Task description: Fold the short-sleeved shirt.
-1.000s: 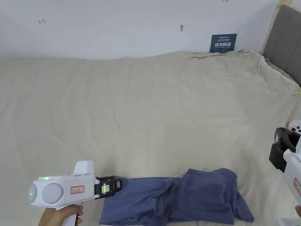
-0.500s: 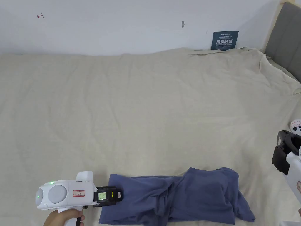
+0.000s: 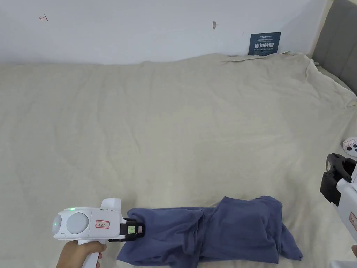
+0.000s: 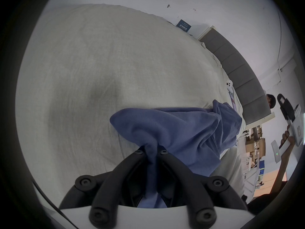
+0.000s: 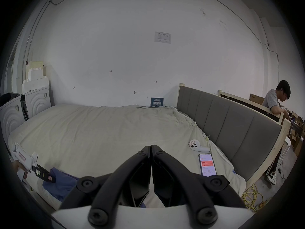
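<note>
Left gripper [image 4: 151, 151] level, clamps shirt [image 3: 223, 230] edge | right gripper [image 5: 151, 147] raised, closed

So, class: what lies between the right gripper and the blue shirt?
In the head view, just bare beige bedsheet separates the right gripper from the blue shirt.

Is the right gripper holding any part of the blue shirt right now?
No, the right gripper has its jaws shut on nothing above the bed, while the left gripper clamps the blue shirt.
</note>
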{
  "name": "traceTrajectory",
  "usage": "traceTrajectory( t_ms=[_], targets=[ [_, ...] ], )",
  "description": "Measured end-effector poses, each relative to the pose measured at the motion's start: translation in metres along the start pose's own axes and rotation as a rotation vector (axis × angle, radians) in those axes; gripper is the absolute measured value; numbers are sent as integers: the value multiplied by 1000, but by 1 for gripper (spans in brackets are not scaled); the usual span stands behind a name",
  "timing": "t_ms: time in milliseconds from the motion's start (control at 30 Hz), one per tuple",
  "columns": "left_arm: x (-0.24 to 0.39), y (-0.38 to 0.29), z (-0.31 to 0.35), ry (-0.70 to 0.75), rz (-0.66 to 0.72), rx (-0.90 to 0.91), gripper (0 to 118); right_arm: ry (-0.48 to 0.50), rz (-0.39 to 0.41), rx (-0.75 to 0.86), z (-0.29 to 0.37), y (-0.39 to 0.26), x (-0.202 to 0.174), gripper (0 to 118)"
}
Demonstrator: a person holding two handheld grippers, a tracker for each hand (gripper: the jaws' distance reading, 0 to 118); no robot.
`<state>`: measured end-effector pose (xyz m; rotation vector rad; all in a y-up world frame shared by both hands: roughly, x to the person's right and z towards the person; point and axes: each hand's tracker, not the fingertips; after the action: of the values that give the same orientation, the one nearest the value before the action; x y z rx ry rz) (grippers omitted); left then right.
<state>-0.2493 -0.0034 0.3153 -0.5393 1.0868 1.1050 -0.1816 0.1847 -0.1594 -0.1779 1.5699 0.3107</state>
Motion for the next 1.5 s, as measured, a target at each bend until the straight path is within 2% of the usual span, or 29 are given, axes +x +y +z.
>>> traceTrajectory(
  t_ms=[100, 333, 600, 700, 800, 1000, 1300, 1500],
  targets=[
    [4, 3, 9, 20, -23, 9, 5, 0, 1, 1, -1, 1, 1, 1],
    [5, 5, 51, 50, 21, 32, 4, 10, 1, 11, -3, 6, 0, 1],
    [-26, 5, 96, 131, 164, 49, 4, 34, -1, 17, -4, 7, -3, 1],
    [-22, 10, 101, 99, 219, 56, 4, 39, -4, 16, -5, 6, -3, 1],
    [7, 23, 96, 14, 238, 66, 4, 40, -7, 16, -4, 5, -2, 1],
    [59, 51, 58, -73, 155, 40, 4, 30, -17, 13, 1, 3, 4, 1],
    [168, 57, -11, -110, -34, -77, 4, 2, -20, 14, 7, 0, 17, 1],
    [218, 57, -54, -127, -110, -134, 4, -18, -35, 10, 10, -3, 27, 1]
  ],
)
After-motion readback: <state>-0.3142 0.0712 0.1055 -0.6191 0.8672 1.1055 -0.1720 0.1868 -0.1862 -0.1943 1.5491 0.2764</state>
